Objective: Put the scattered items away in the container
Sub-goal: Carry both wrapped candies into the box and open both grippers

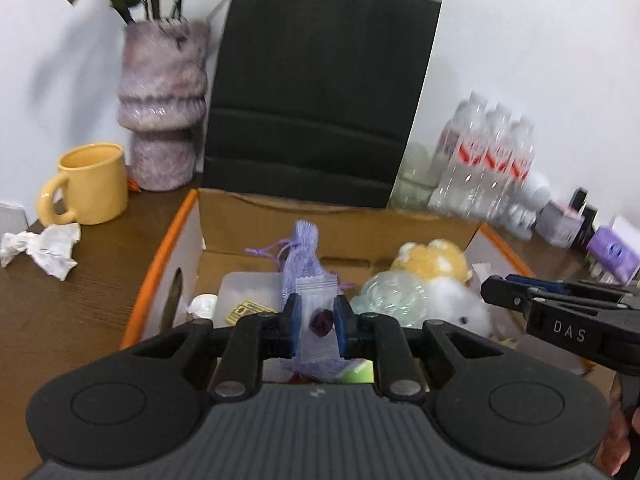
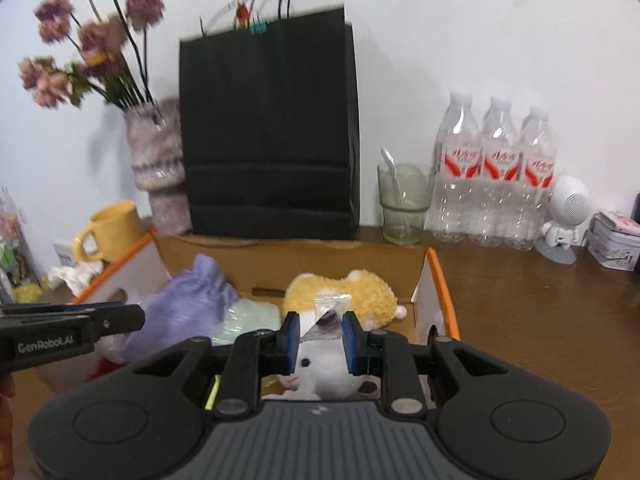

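An open cardboard box [image 1: 256, 216] with orange edges holds a lilac drawstring pouch [image 1: 302, 256], a yellow and white plush toy [image 1: 436, 272] and other small items. My left gripper [image 1: 316, 322] is over the box, shut on a clear candy packet [image 1: 318, 320] with a dark sweet inside. My right gripper [image 2: 320, 334] is also over the box [image 2: 442, 280], shut on a second clear candy packet [image 2: 328, 312], above the plush toy [image 2: 344, 292]. The pouch [image 2: 188, 304] lies to its left. Each gripper shows in the other's view.
Behind the box stand a black paper bag [image 2: 268, 132], a vase of dried flowers [image 2: 156, 160], a yellow mug [image 1: 90, 184], a glass with a spoon [image 2: 404, 200] and three water bottles [image 2: 496, 176]. Crumpled paper [image 1: 44, 248] lies left of the box. Small boxes [image 1: 600, 240] sit at the right.
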Action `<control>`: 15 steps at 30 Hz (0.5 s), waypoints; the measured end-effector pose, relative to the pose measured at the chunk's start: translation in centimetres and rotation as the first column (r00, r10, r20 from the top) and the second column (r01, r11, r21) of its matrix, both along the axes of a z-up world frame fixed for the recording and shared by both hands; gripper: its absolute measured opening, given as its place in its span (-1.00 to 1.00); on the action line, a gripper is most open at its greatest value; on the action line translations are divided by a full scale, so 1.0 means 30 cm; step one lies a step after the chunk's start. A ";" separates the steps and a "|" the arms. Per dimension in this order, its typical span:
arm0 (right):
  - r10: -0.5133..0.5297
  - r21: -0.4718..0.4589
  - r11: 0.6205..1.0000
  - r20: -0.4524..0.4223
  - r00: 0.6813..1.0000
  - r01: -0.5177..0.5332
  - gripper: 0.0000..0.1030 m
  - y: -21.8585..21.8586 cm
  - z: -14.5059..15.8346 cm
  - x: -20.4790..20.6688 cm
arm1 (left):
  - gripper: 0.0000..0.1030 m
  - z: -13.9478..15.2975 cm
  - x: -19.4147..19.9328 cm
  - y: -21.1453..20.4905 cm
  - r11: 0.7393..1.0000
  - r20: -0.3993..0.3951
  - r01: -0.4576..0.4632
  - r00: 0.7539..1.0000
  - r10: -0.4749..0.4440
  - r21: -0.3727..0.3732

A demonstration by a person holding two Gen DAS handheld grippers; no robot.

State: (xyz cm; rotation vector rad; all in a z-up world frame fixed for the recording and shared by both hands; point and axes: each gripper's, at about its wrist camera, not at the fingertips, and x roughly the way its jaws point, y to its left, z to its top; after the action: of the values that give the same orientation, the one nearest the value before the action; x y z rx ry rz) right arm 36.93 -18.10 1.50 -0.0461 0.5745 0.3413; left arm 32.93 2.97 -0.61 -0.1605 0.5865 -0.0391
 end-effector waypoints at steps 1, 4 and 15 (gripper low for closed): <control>0.001 -0.007 1.000 -0.009 1.000 -0.001 -0.58 0.002 -0.012 0.014 | -0.65 -0.009 0.016 -0.001 1.000 -0.005 0.005 1.000 -0.005 0.010; 0.000 -0.016 1.000 -0.034 0.999 0.000 -0.56 0.006 -0.038 0.041 | -0.64 -0.021 0.043 -0.010 0.999 -0.008 0.019 1.000 -0.019 0.033; 0.007 0.016 1.000 -0.043 0.999 -0.006 1.00 -0.023 0.009 0.010 | 1.00 0.030 -0.008 -0.046 0.987 0.063 -0.062 0.997 0.053 0.151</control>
State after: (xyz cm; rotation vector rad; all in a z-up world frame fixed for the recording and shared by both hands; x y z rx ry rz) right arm 37.25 -18.79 1.77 -0.0252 0.6147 0.3537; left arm 32.69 1.58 0.29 -0.0269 0.5238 0.0571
